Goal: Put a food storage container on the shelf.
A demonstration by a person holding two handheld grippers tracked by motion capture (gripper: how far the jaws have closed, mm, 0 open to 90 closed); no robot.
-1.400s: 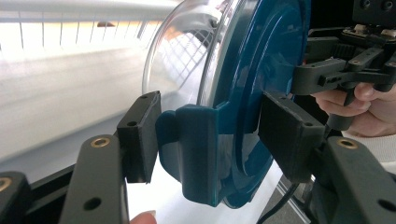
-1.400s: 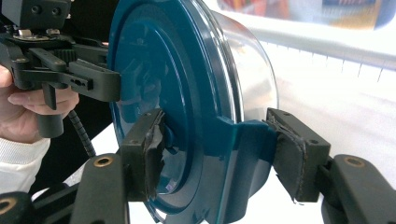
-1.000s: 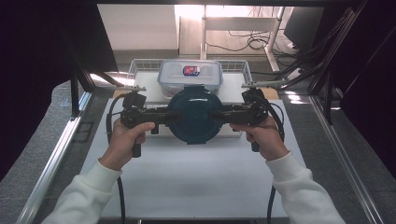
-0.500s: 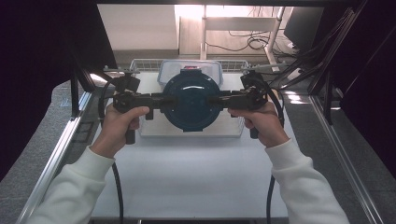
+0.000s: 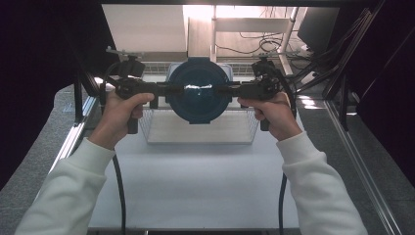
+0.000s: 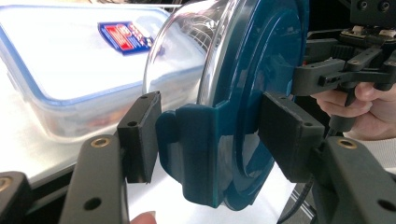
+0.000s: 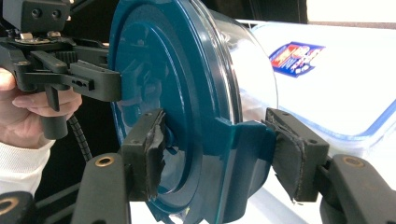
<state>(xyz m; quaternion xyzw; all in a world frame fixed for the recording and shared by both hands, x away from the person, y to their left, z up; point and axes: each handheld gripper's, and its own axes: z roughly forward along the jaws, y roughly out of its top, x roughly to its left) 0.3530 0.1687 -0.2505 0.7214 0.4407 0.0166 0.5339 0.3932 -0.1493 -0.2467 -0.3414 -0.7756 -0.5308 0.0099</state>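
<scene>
A round glass container with a dark teal lid [image 5: 198, 90] hangs in the air between both grippers, lid toward the camera in the high view. My left gripper [image 5: 169, 89] is shut on the lid's left clip tab [image 6: 196, 154], one pad on the tab and the other on the lid's face. My right gripper [image 5: 227, 89] grips the opposite tab [image 7: 247, 158] the same way. In the left gripper view my left gripper [image 6: 210, 135] has the glass bowl [image 6: 187, 51] beyond it. In the right gripper view my right gripper [image 7: 215, 158] squeezes the rim.
A wire basket [image 5: 195, 132] stands on the white table under and behind the lifted container. In it lies a rectangular clear box with a blue-edged lid and a red-blue label [image 6: 60, 60] [image 7: 327, 79]. Metal rails run along both table sides.
Both hands have risen and moved away from the person with the round container. It now hangs over the basket and covers the rectangular box in the high view.
</scene>
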